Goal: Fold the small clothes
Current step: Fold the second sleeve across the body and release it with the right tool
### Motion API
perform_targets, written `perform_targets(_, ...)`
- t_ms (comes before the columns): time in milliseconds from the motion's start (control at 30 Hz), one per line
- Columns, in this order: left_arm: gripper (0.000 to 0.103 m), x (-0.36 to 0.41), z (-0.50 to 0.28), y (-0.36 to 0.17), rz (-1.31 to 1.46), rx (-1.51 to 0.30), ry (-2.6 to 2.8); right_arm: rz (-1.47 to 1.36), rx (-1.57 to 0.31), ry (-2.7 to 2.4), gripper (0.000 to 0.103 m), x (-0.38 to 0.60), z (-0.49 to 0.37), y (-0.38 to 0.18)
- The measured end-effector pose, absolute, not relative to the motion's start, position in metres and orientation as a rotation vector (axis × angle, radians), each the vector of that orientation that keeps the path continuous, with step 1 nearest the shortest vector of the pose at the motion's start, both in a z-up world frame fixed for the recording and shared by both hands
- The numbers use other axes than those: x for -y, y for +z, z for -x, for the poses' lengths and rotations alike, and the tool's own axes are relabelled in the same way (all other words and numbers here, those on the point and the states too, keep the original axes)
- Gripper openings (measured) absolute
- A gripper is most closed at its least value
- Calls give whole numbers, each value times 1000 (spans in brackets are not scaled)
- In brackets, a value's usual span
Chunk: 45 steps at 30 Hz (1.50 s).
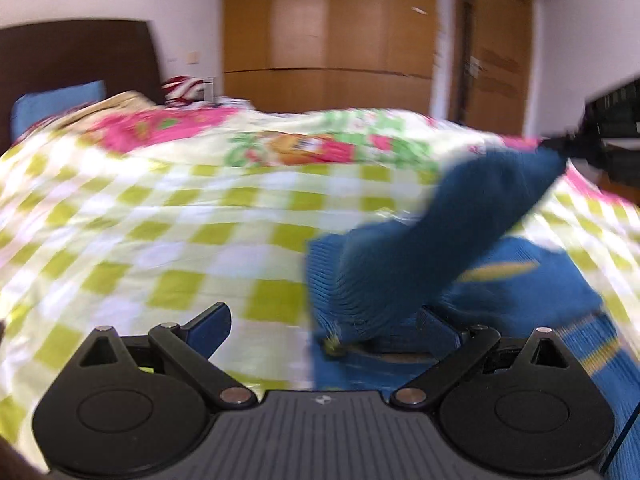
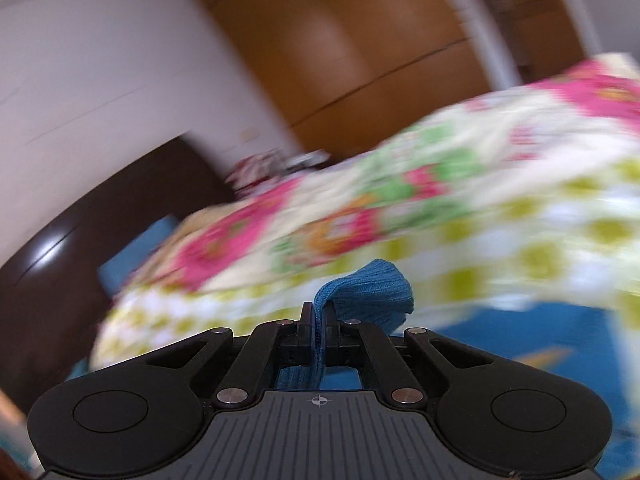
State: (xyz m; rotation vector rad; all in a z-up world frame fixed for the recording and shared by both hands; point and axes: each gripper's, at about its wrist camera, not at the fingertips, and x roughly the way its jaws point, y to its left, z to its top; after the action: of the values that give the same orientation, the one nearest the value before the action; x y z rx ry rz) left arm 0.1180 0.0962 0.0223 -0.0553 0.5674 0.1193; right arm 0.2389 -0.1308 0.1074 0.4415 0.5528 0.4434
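Observation:
A small blue knit garment [image 1: 516, 280] with yellow stripes lies at the lower right on the checked bedspread [image 1: 180, 216]. One ribbed sleeve [image 1: 448, 240] is stretched up and to the right, pinched at its end by my right gripper [image 1: 560, 150]. The right wrist view shows my right gripper [image 2: 318, 320] shut on a fold of blue knit [image 2: 368, 292], with more of the garment [image 2: 540, 336] below it. My left gripper [image 1: 322, 328] stands wide open just above the bed. Its right finger [image 1: 436, 326] is partly hidden by the hanging sleeve, and its pads press on nothing.
The bed has a dark headboard [image 1: 76, 56], a blue pillow [image 1: 56, 104] and a red and white striped item [image 1: 184, 88] at the far side. A wooden wardrobe [image 1: 328, 32] fills the wall behind. Both views are blurred by motion.

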Motion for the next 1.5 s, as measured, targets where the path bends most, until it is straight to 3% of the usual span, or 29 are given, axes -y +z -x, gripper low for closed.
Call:
perform_targets(200,103,-44,-154,-1,-82,-644,48,-430,-664,199,2,194,-242,29)
perform_targets(300,103,-32,-163,-5,-124,-655,37,-500,-729,206,9,205,-248,0)
perform_targets(733,103,-34,-171,0,-157,-647,20,-562,-679,359,11,241,-241,-6)
perform_targets(900,103,-26,-171,-1,-179,-654,9,-675,-763,341,31,247,-260,-25)
perform_targets(1000,103,-28,-171,3,-166,-656,9,-765,-756,341,25,248,-269,-28)
perform_targets(1033,103,-30,-172,5,-157,-654,12,-767,-748,332,11,246,-272,-25)
perform_targets(1067,103,-33,-171,9,-148,-648,17,-764,-749,322,5,243,-277,-20)
perform_targets(1200,103,-46,-163,29,-116,-588,41,-792,-671,438,4,218,-286,24)
perform_targets(1367,103,-61,-158,39,-41,-539,62,-854,-397,548,0,220,-245,90)
perform_targets(1500,103,-59,-179,12,-35,-624,80,-758,-456,208,3,246,-236,53)
